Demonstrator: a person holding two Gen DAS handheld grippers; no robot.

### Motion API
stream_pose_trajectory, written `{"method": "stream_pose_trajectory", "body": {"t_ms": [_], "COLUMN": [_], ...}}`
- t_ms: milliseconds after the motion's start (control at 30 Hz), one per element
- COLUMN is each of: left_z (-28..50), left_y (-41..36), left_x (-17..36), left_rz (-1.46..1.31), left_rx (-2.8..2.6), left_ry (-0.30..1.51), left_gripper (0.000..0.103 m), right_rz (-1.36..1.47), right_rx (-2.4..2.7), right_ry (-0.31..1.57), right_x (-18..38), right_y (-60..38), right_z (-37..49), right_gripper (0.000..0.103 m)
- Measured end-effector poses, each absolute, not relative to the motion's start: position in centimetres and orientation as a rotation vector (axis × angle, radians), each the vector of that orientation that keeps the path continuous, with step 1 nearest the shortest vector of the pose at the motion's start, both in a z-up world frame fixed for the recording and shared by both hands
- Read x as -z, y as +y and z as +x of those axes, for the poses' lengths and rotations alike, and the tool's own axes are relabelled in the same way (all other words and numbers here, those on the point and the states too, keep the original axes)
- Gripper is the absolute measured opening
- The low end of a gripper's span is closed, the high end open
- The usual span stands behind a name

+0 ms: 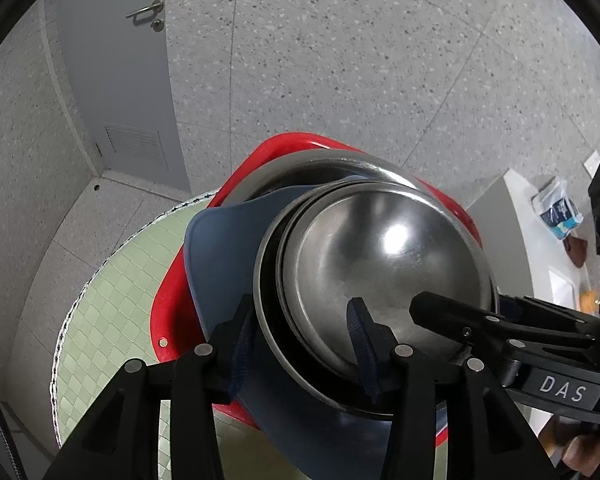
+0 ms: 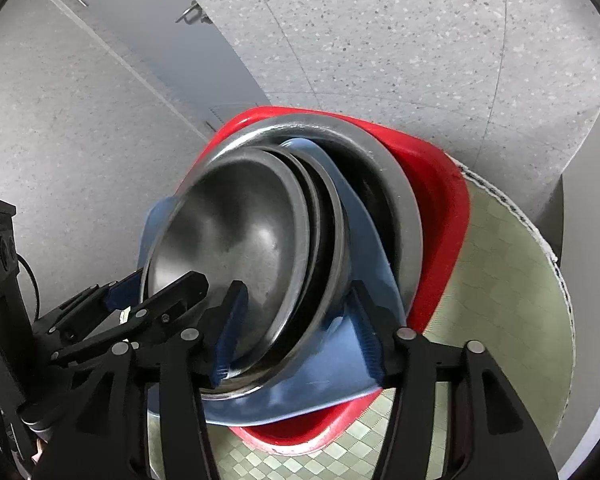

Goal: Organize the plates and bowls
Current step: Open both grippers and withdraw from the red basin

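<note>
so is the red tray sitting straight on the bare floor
No, in the right wrist view the red tray rests on a round table with a green checked cloth, above the speckled floor.
</note>
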State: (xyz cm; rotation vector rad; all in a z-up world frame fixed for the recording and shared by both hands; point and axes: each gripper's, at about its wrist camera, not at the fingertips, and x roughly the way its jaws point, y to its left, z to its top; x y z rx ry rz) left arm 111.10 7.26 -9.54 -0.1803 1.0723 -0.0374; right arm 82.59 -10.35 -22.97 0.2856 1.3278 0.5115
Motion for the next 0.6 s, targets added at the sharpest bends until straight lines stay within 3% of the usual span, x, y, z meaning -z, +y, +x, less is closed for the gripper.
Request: {"method": "stream_pose_trajectory", "body": {"t_ms": [267, 433, 600], "left_z": [110.1, 108.8, 106.5], "left_y": [7.3, 7.5, 7.1], "left_x": [8.9, 7.8, 6.6], "left_rz": [-0.192, -0.192, -0.157], "left_rx": [0.046, 0.034, 0.007], "left_ry": [1.059, 1.027, 0.994], "left_gripper": [0.055, 0.070, 0.077], "right_rz": [0.311, 0.332, 0.330], "right_rx": [-0.507, -0.501, -0.491], "right_ry": [1.302, 1.278, 1.257], "right_x": [22.1, 21.3, 20.5], "right_y": [-11.5, -12.4, -12.7], "right_z": [82.0, 81.6, 80.6], "right_gripper": [0.057, 0.063, 0.063]}}
